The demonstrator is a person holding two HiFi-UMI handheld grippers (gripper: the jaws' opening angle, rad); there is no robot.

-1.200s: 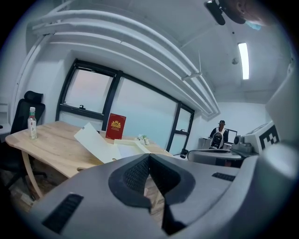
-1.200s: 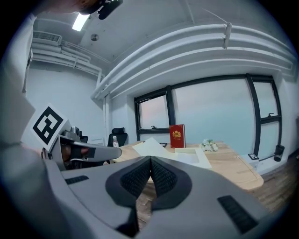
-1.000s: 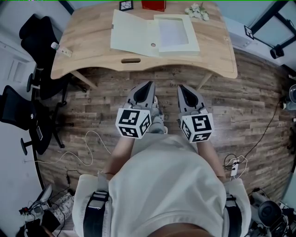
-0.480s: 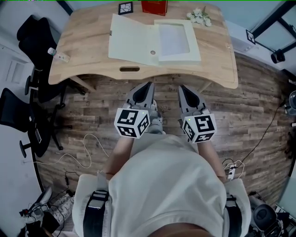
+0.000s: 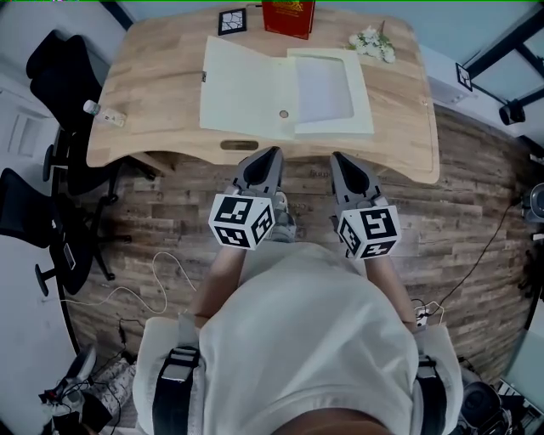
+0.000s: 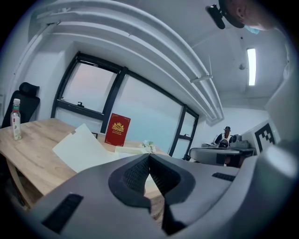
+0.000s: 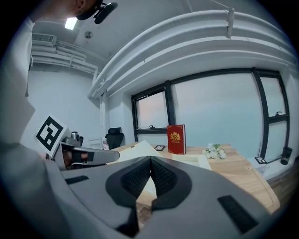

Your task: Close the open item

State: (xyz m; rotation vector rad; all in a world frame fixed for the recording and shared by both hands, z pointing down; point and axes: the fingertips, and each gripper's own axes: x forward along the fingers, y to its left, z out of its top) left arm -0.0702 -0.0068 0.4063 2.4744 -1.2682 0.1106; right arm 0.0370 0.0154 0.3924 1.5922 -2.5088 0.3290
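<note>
A pale cream box file (image 5: 285, 81) lies open on the wooden table (image 5: 153, 93), its lid (image 5: 242, 81) swung flat to the left and its tray (image 5: 327, 85) on the right. Both grippers hover side by side over the floor, just short of the table's near edge, pointing at the file. My left gripper (image 5: 273, 152) is shut with nothing in it, jaws meeting tip to tip (image 6: 149, 156). My right gripper (image 5: 337, 157) is likewise shut and empty (image 7: 151, 159). The lid (image 6: 81, 147) shows ahead in the left gripper view, and the lid (image 7: 140, 149) in the right one.
A red book (image 5: 287, 17) stands at the table's far edge, beside a small black frame (image 5: 231, 21) and white flowers (image 5: 374, 42). A small bottle (image 5: 104, 113) lies at the table's left end. Black office chairs (image 5: 59, 76) stand left; cables (image 5: 157, 280) trail on the wooden floor.
Both grippers have moved forward together towards the table's near edge. The table and open file sit lower and nearer in the head view. Both stay shut.
</note>
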